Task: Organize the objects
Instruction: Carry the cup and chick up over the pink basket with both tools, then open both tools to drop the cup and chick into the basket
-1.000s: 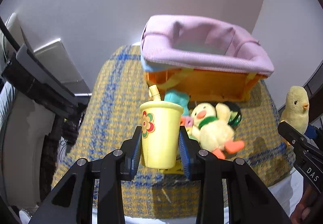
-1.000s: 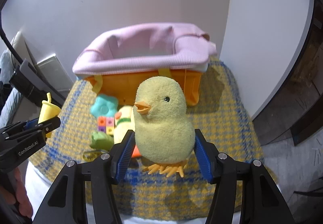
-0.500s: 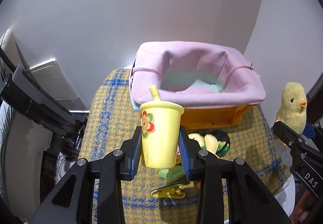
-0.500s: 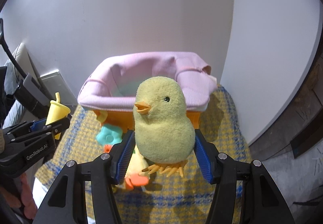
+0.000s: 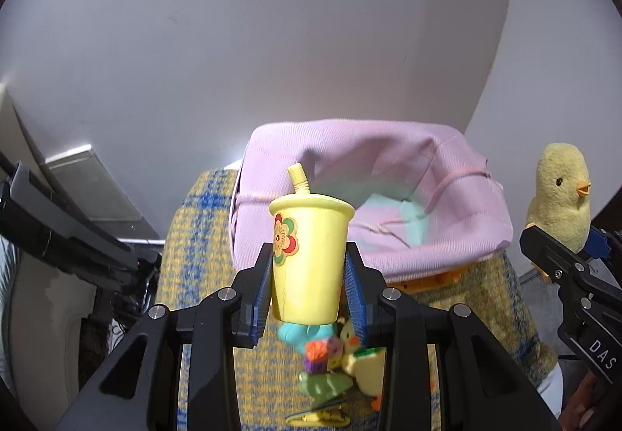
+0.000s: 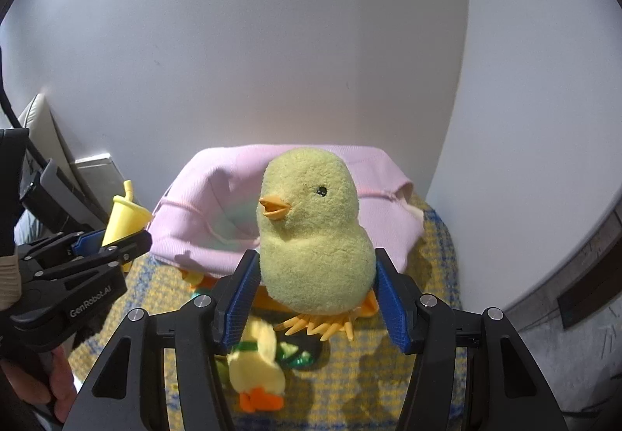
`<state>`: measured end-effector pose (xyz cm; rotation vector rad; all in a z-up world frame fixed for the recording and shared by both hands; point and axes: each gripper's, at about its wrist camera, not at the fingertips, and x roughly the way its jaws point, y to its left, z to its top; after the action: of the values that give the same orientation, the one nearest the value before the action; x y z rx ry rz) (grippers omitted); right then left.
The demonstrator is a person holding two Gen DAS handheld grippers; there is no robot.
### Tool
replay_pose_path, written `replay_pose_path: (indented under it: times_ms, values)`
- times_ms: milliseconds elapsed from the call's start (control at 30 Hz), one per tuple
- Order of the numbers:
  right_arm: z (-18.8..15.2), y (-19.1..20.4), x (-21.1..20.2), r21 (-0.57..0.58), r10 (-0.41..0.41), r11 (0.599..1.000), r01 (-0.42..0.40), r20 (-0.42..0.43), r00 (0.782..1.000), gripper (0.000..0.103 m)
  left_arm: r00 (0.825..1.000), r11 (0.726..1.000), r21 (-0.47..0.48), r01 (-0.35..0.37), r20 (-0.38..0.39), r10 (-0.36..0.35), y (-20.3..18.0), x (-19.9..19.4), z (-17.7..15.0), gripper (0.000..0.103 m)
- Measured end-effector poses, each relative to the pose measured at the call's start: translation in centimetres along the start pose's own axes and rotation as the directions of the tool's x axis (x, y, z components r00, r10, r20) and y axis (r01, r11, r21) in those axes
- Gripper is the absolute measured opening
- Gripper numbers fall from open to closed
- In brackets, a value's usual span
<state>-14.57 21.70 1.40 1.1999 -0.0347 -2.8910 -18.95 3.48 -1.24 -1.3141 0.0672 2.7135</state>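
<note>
My left gripper point(image 5: 307, 293) is shut on a yellow toy cup point(image 5: 309, 260) with a straw and a flower sticker, held upright in front of the pink-lined orange basket point(image 5: 458, 236). My right gripper point(image 6: 313, 300) is shut on a yellow plush chick point(image 6: 313, 236), also raised before the basket point(image 6: 202, 221). In the right wrist view the left gripper point(image 6: 112, 242) and the cup point(image 6: 124, 217) show at the left. The left wrist view has the chick point(image 5: 559, 197) at its right edge. The basket interior shows a teal patch.
Below the grippers, on the yellow and blue checked cloth point(image 5: 194, 275), lie a plush duck point(image 6: 256, 365), a teal toy point(image 5: 299, 332), coloured cubes point(image 5: 320, 351), a green toy point(image 5: 326, 384) and a yellow clip point(image 5: 318, 419). White walls stand behind and right. A person's hand point(image 6: 58, 380) holds the left gripper.
Both grippers have risen and moved toward the basket with their toys. The basket's opening now shows more from above, and the loose toys have slid lower in both views.
</note>
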Motion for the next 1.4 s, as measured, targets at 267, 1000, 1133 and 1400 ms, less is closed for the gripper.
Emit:
replay_pose_path:
  times_ms: [267,1000,1133,1400]
  values:
    - [2.3,0.1,2.4,-0.006,0.001,1.0,-0.001,-0.004,1.0,0.058,1.0,1.0,0.022,0.0,-0.003,0.0,-0.7,2.1,2.3,0.034]
    - [4.0,-1.7,6.6,0.03,-0.005,1.0,0.005,-0.025,1.0,0.085,1.0,1.0,0.019,-0.004,-0.006,0.004,-0.7,5.8,4.5,0.075]
    - [3.8,-2.0,6.0,0.031,-0.019,0.999,0.02,-0.016,1.0,0.089,1.0,1.0,0.005,-0.007,-0.017,0.008,-0.2,5.6,4.3,0.075]
    - [3.4,-1.6,4.6,0.039,-0.025,0.999,0.026,-0.011,1.0,0.089,1.0,1.0,-0.003,-0.025,-0.003,0.025,0.2,3.4,3.8,0.078]
